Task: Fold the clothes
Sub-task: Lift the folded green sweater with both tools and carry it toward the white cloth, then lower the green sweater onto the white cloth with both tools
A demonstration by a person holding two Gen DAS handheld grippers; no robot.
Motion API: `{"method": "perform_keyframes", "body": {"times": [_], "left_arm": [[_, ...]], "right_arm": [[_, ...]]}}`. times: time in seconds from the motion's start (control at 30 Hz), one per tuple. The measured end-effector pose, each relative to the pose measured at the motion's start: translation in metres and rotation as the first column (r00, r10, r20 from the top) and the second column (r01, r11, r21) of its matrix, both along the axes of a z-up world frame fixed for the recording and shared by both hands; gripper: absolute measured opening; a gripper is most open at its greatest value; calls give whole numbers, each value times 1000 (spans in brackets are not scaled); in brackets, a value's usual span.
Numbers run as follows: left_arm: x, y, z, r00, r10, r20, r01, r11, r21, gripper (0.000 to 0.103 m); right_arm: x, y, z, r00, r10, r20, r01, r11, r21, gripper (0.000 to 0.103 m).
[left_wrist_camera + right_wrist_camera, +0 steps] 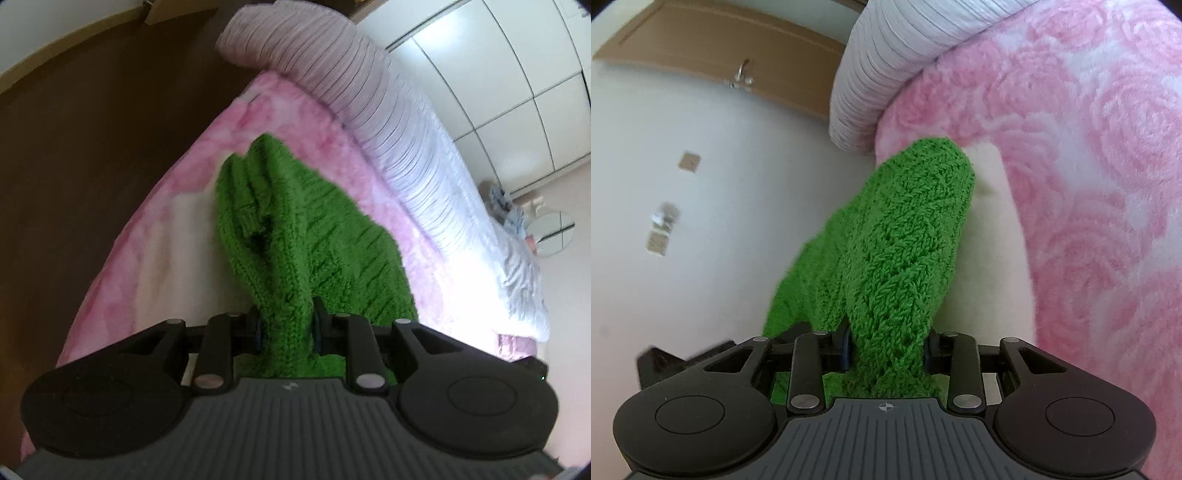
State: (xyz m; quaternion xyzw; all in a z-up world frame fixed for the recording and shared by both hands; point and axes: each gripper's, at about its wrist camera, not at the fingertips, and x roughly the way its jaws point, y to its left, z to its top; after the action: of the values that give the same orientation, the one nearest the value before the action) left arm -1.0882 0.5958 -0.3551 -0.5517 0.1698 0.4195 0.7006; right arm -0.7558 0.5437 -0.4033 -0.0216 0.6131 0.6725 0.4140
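Note:
A green cable-knit garment (295, 236) is held up over a pink and white rose-pattern blanket (177, 192) on a bed. My left gripper (288, 325) is shut on a bunched edge of the knit, which stretches away from the jaws down toward the blanket. In the right wrist view my right gripper (886, 347) is shut on another edge of the same green knit (905, 236), which hangs stretched forward toward the pink blanket (1089, 184). Part of a black gripper body (683, 358) shows at the lower left of that view.
A rolled striped lilac quilt (332, 74) lies along the far side of the bed and shows in the right wrist view (886, 66). White wardrobe doors (498, 74) stand beyond. A dark floor (92, 129) lies left of the bed. A brown door (720, 48) is in the white wall.

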Motion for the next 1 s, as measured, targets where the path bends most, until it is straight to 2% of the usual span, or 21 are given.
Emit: {"method": "perform_keyframes", "body": {"times": [0.1,0.17,0.3,0.5,0.67,0.7,0.73,0.8,0.83,0.93,0.97,1.0], "left_arm": [[-4,4,-11,999,17,38,-17,1000,1,25],[-4,1,-9,999,20,30,-20,1000,4,28],[-14,-18,3,996,84,38,-83,996,-34,31],[-28,-78,8,980,194,41,-190,978,-82,36],[-25,-117,11,963,268,11,-266,961,-71,36],[-23,-120,12,963,269,0,-269,961,-65,36],[-20,-120,13,966,259,-19,-260,964,-50,29],[-14,-115,22,971,224,-81,-224,974,11,22],[-12,-113,27,972,207,-113,-204,978,41,19],[-8,-104,39,971,135,-196,-110,985,135,18],[-8,-101,39,968,111,-225,-78,985,152,18],[-8,-98,32,967,82,-240,-50,990,134,19]], "right_arm": [[1,-2,-10,1000,-27,4,27,1000,11,38],[0,-5,-8,999,-46,4,46,999,5,41],[6,-16,4,998,-57,0,57,998,-24,53],[26,-57,17,997,-48,-62,45,998,-40,59],[23,-84,10,996,2,-93,-10,996,-86,59],[21,-87,9,995,16,-94,-25,995,-93,57],[19,-90,9,996,14,-86,-22,995,-97,40],[15,-93,12,997,-16,-71,9,995,-98,28],[14,-95,15,997,-40,-72,33,995,-93,16],[12,-100,25,990,-113,-78,107,991,-81,14],[8,-103,24,987,-137,-79,130,988,-88,14],[4,-105,22,984,-161,-80,152,983,-101,14]]}}
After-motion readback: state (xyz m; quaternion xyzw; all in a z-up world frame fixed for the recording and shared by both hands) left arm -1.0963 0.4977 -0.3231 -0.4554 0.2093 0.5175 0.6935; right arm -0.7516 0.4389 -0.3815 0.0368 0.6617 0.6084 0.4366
